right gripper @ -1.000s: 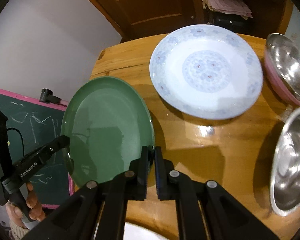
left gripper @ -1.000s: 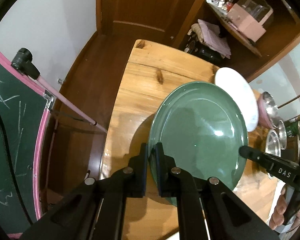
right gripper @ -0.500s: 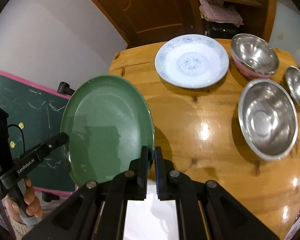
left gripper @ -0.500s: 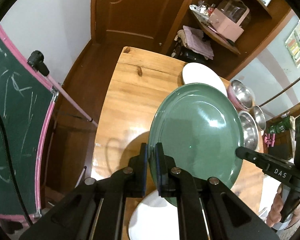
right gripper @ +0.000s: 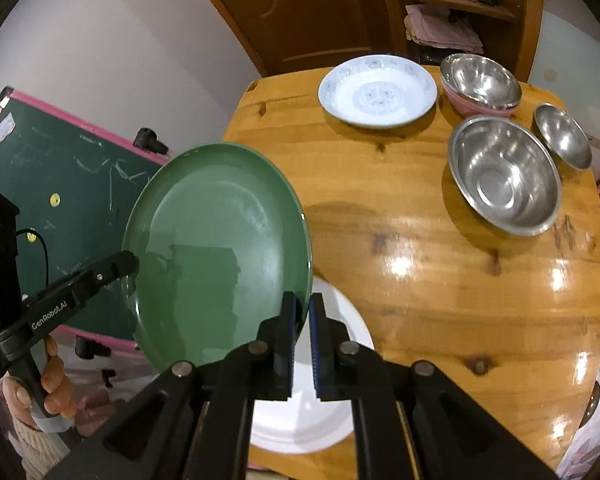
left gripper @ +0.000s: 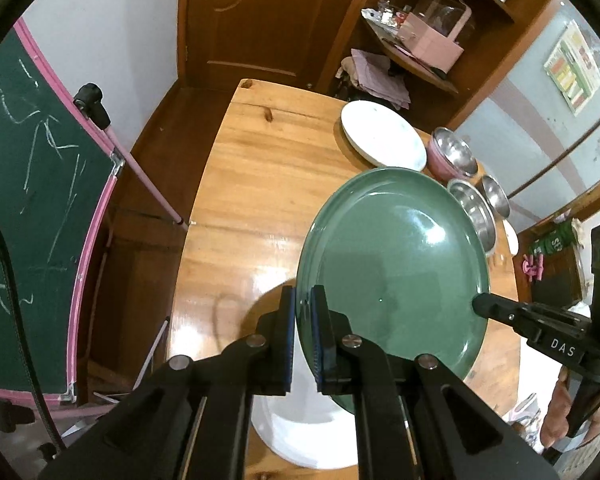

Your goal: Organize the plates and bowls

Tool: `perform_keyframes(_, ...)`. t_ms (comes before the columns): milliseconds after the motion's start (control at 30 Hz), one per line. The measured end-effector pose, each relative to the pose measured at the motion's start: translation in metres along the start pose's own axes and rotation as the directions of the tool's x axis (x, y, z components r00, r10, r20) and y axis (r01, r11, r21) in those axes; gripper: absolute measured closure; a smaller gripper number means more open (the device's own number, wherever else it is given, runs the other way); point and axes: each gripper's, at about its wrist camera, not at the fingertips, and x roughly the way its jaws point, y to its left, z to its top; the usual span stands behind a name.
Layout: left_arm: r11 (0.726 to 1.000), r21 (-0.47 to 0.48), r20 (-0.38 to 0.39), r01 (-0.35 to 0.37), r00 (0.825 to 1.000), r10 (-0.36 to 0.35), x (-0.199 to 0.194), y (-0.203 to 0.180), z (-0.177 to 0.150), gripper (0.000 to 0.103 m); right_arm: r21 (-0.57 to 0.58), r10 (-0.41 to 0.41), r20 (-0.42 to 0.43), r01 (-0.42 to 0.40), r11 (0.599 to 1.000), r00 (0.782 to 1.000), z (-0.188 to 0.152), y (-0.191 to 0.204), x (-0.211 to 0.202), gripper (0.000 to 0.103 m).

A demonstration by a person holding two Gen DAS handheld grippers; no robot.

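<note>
The round glossy green plate (left gripper: 396,264) is being held in the air above the near edge of the round wooden table (right gripper: 440,240), tilted, with each side of its rim being pinched by one pair of tongs. The left tongs (left gripper: 305,336) are being kept narrow on the plate's left rim, and the right tongs (right gripper: 303,336) are being kept narrow on the opposite rim, so the load is being shared by both hands and neither hand is nearer than the other.

Directly under the green plate, a plain white plate (right gripper: 320,412) is lying flat at the near edge of the table. This is the relation that is deciding the coming move: the white plate is lying straight below and just in front of both tongs, so, as it is judged, the green plate only needs to be levelled and lowered onto it.

Farther out, to the right, a large stainless steel bowl (right gripper: 504,176) and a small steel bowl (right gripper: 562,136) are standing well apart from the held plate. At the far side, a white plate with blue flower pattern (right gripper: 378,92) is lying beside a steel bowl nested in a pink bowl (right gripper: 480,84).
</note>
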Motion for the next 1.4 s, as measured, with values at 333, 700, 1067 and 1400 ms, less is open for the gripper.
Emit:
perform_keyframes(333, 1.0, -0.019, -0.042, 0.008, 0.999, -0.009, 0.018, 0.007, -0.055, 0.098, -0.001, -0.016, -0.034, 0.016, 1.0, 0.999, -0.05, -0.005, 0.012, 0.097)
perform_keyframes(700, 0.999, -0.04, -0.143, -0.029, 0.989, 0.023, 0.075, 0.017, -0.094, 0.098, 0.037, -0.046, -0.136, 0.051, 0.998, 0.99, -0.091, -0.021, 0.061, 0.097)
perform_keyframes(1067, 0.998, -0.031, -0.172, -0.045, 0.984, 0.039, 0.099, 0.021, -0.095, 0.098, 0.041, -0.066, -0.172, 0.074, 0.996, 0.983, -0.098, -0.025, 0.085, 0.096)
perform_keyframes(1400, 0.998, -0.009, -0.182, -0.061, 0.982, 0.058, 0.111, 0.02, -0.094, 0.098, 0.024, -0.086, -0.18, 0.091, 0.996, 0.98, -0.1, -0.022, 0.092, 0.095)
